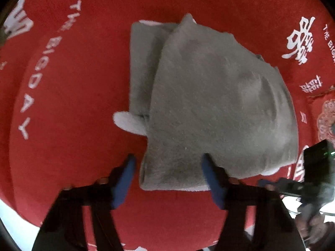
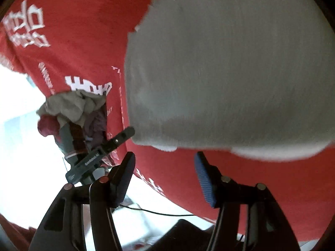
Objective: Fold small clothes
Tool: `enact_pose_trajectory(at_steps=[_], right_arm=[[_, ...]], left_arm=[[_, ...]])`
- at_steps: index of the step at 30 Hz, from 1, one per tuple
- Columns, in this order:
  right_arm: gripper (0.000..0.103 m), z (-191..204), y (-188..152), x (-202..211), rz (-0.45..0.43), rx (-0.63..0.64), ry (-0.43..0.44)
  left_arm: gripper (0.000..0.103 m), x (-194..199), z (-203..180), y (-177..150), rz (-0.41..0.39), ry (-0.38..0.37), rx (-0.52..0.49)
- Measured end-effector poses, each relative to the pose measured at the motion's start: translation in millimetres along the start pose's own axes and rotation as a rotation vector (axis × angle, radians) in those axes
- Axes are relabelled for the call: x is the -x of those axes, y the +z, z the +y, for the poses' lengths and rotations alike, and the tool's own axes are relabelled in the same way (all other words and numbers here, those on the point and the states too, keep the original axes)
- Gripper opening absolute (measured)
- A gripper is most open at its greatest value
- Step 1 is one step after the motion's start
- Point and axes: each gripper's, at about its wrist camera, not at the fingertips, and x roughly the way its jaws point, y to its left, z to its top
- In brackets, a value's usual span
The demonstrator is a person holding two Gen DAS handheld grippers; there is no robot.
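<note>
A grey fleece garment (image 1: 209, 104) with white lining lies folded on the red cloth (image 1: 73, 104). A white cuff (image 1: 127, 123) sticks out at its left. My left gripper (image 1: 167, 163) is open and empty, its blue pads (image 1: 123, 179) on either side of the garment's near edge, slightly above it. In the right wrist view the same garment (image 2: 230, 73) fills the upper right. My right gripper (image 2: 164, 163) is open and empty just in front of its near edge. The right gripper's body also shows in the left wrist view (image 1: 318, 167).
The red cloth carries white lettering (image 1: 35, 79). A pile of other small clothes (image 2: 73, 113) lies beyond the cloth's edge at left in the right wrist view. The left gripper's finger (image 2: 117, 140) shows there. A black cable (image 2: 157, 213) runs over the bright surface below.
</note>
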Motion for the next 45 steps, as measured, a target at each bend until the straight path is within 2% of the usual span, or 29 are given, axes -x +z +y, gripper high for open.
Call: enact_pose_trajectory(at_steps=[2, 4, 5, 6, 8, 9, 10, 13, 16, 20, 22, 26, 28, 29, 30, 31, 32, 33, 35, 36, 37, 40, 43, 45], right_arm=[[0.063, -13.9, -10.2, -2.5, -0.031, -0.060, 0.017], [0.063, -25.3, -12.4, -8.6, -0.067, -0.115, 0.033], [0.063, -29.0, -11.8, -13.3, -0.090, -0.147, 0.046], [0.063, -30.7, -10.9, -16.4, -0.109, -0.173, 0.059], [0.057, -35.3, -5.2, -16.6, -0.158, -0.237, 0.102], [0.029, -34.3, -0.4, -16.3, -0.180, -0.257, 0.109], [0.008, -35.2, 3.9, -13.0, -0.196, -0.271, 0.102], [0.007, -15.7, 11.8, 1.1, -0.223, -0.198, 0.069], [0.007, 6.0, 1.8, 2.5, -0.175, -0.050, -0.053], [0.004, -21.9, -7.9, -14.0, -0.134, -0.082, -0.159], [0.004, -34.0, -11.7, -12.6, -0.144, -0.098, -0.135], [0.007, -25.3, -14.4, -10.9, -0.095, -0.046, -0.184], [0.009, -19.4, -20.0, -6.8, -0.068, -0.012, -0.212], [0.009, -15.4, -22.9, -2.9, -0.061, 0.005, -0.225], [0.009, -11.9, -24.3, 2.2, -0.060, 0.020, -0.236], [0.009, -11.3, -26.2, 7.4, -0.062, 0.029, -0.245], [0.009, -6.6, -26.0, 13.5, -0.064, 0.038, -0.257], [0.013, -3.3, -25.8, 18.4, -0.066, 0.047, -0.267], [0.028, 7.6, -22.2, 22.4, -0.073, 0.062, -0.285], [0.044, 9.2, -20.5, 27.3, -0.075, 0.070, -0.295], [0.051, 10.2, -19.4, 33.5, -0.081, 0.080, -0.307], [0.050, 15.8, -12.9, 57.7, -0.140, 0.129, -0.390], [0.050, 23.8, -0.2, 90.0, -0.260, 0.180, -0.522], [0.050, 14.5, 10.4, 116.9, -0.335, 0.150, -0.590]], left_arm=[[0.041, -6.9, 0.7, -2.1, 0.017, -0.009, -0.016], [0.033, -9.4, 0.7, -4.2, 0.020, -0.003, -0.034], [0.019, -8.2, 2.7, -4.5, 0.017, -0.010, -0.040], [0.011, -6.8, 4.4, -4.9, 0.018, -0.017, -0.043], [0.010, -2.0, 7.2, -5.8, 0.017, -0.042, -0.043], [0.010, 3.4, 9.5, -8.4, 0.013, -0.041, -0.051], [0.010, 7.4, 8.1, -11.5, 0.011, -0.025, -0.069], [0.010, 13.5, 8.3, -24.9, 0.014, 0.010, -0.106], [0.010, 5.2, 12.3, -40.9, 0.028, 0.046, -0.123], [0.010, 6.2, 17.9, -46.9, 0.002, 0.042, -0.074], [0.010, 13.0, 17.2, -49.3, -0.017, 0.064, -0.054], [0.010, 20.1, 6.3, -53.2, -0.018, 0.212, -0.085], [0.010, 20.5, 3.3, -54.2, -0.007, 0.238, -0.081], [0.012, 20.4, 2.3, -54.5, 0.001, 0.238, -0.070], [0.020, 18.4, -0.9, -53.2, 0.008, 0.242, -0.063], [0.060, 17.5, -3.7, -52.0, 0.011, 0.246, -0.056], [0.096, 19.5, -5.6, -52.5, -0.003, 0.253, -0.048], [0.099, 22.8, -7.8, -53.2, -0.025, 0.261, -0.047], [0.099, 25.3, -12.8, -55.2, -0.036, 0.272, -0.061], [0.099, 24.2, -15.5, -54.3, -0.032, 0.275, -0.058], [0.099, 24.0, -17.0, -53.1, -0.029, 0.279, -0.054], [0.099, 23.5, -21.9, -49.1, -0.022, 0.286, -0.054], [0.098, 19.3, -27.7, -43.8, -0.022, 0.287, -0.038], [0.098, 13.7, -31.9, -41.0, -0.007, 0.265, -0.023]])
